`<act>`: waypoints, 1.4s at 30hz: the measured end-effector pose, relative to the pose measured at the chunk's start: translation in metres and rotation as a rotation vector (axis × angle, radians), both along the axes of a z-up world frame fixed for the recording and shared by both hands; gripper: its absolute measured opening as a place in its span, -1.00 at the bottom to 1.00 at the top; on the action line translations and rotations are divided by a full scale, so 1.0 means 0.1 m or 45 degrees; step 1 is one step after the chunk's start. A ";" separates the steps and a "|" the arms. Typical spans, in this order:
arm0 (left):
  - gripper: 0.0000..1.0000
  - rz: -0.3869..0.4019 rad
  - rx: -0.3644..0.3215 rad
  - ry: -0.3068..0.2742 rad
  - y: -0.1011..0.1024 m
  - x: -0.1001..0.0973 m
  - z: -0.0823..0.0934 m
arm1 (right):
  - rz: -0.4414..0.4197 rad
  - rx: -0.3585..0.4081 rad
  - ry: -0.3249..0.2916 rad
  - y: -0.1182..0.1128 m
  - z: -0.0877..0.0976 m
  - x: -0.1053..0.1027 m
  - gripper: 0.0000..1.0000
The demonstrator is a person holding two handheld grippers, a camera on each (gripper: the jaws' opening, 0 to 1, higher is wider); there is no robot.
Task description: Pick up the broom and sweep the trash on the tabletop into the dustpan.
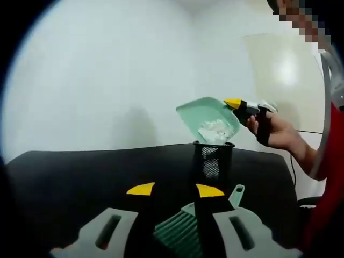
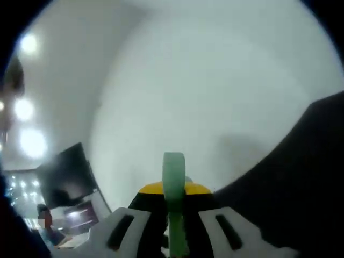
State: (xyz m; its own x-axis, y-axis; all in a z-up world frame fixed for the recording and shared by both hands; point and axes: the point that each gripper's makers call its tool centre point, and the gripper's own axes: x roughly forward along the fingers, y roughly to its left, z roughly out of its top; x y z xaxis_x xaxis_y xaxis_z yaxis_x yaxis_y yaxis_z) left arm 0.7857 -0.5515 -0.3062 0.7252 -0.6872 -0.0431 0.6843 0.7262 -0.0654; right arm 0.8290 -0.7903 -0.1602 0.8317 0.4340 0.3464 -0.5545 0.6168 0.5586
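Above the mesh bin (image 1: pixel 213 159), the dustpan (image 1: pixel 208 120) hangs tipped, its mouth angled down so the white trash (image 1: pixel 215 130) can slide into the basket; some of it sits at the pan's lower lip. The right claw (image 1: pixel 240 107) pinches the pan by its handle, seen in the left gripper view with a hand (image 1: pixel 277 130) behind it. From the right gripper view, the green handle (image 2: pixel 174 199) stands upright between the 2 yellow-tipped jaws, which are pressed onto it, and the camera looks off at wall and ceiling lights (a sign of how far the wrist is rolled for the pour).

Low in the left gripper view, the left claw (image 1: pixel 174 189) holds the broom (image 1: pixel 180 228): ribbed green head between the jaws, a handle end poking out beside the right jaw. Its jaws look closed on the broom, though the contact is partly hidden. It hangs just over the black counter (image 1: pixel 80 177), out of the pour's way.

Judging by this, sweeping is finished and emptying is under way.
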 end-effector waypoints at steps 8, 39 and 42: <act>-0.50 0.003 0.001 0.005 0.01 0.01 -0.01 | -0.002 -0.037 -0.017 0.02 0.04 -0.02 -0.77; -0.52 0.009 -0.006 0.021 0.03 0.02 -0.03 | -0.046 -0.324 -0.175 0.21 0.27 -0.18 -0.77; -0.52 0.009 -0.005 0.023 0.03 0.02 -0.03 | -0.046 -0.241 -0.136 0.06 0.26 -0.13 -0.77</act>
State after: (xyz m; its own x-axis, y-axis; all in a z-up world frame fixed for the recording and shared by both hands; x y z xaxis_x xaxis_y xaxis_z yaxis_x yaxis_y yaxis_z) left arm 0.7880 -0.5481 -0.3091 0.7290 -0.6824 -0.0532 0.6781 0.7306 -0.0803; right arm 0.8155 -0.7839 -0.1345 0.8109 0.4701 0.3485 -0.5799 0.7258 0.3701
